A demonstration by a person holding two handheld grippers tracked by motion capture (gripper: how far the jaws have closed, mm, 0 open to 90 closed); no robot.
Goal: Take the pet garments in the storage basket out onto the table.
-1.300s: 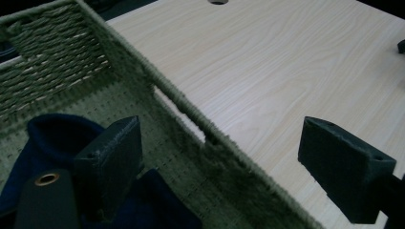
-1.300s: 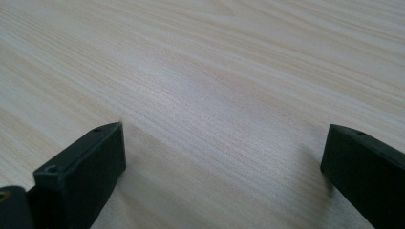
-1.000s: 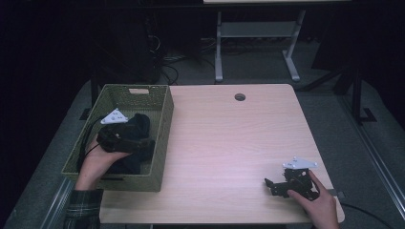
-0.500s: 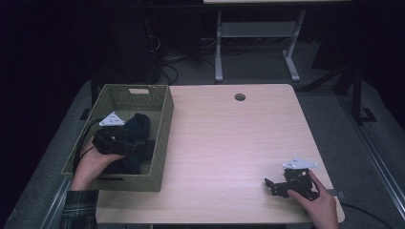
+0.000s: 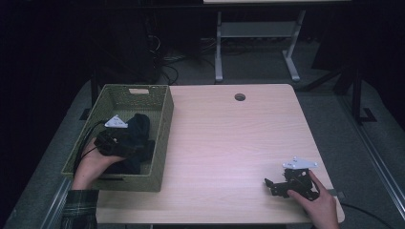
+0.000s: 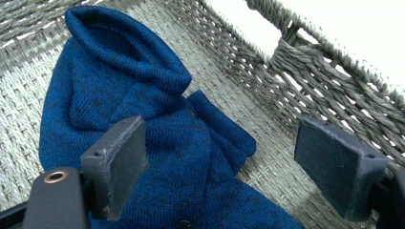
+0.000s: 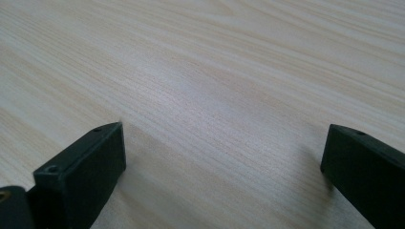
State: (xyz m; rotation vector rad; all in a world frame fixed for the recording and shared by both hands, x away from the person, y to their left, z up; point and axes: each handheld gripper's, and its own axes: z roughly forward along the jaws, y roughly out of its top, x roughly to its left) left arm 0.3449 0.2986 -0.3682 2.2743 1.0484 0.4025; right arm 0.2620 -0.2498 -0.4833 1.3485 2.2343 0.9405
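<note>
Pickup step, by the look of it: your left claw (image 6: 219,176) sits inside the basket (image 6: 334,81) w/ jaws spread wide, nothing gripped, one pad over the sweater (image 6: 157,143). Next you'd need to drop onto a thick fold & close. Your right claw (image 5: 279,185) rests low over the bare tabletop (image 5: 229,143) near you, wide open, empty. Sweater's blue knit, bunched, collar rolled at the far end, lying on the basket floor beside its wall.
</note>
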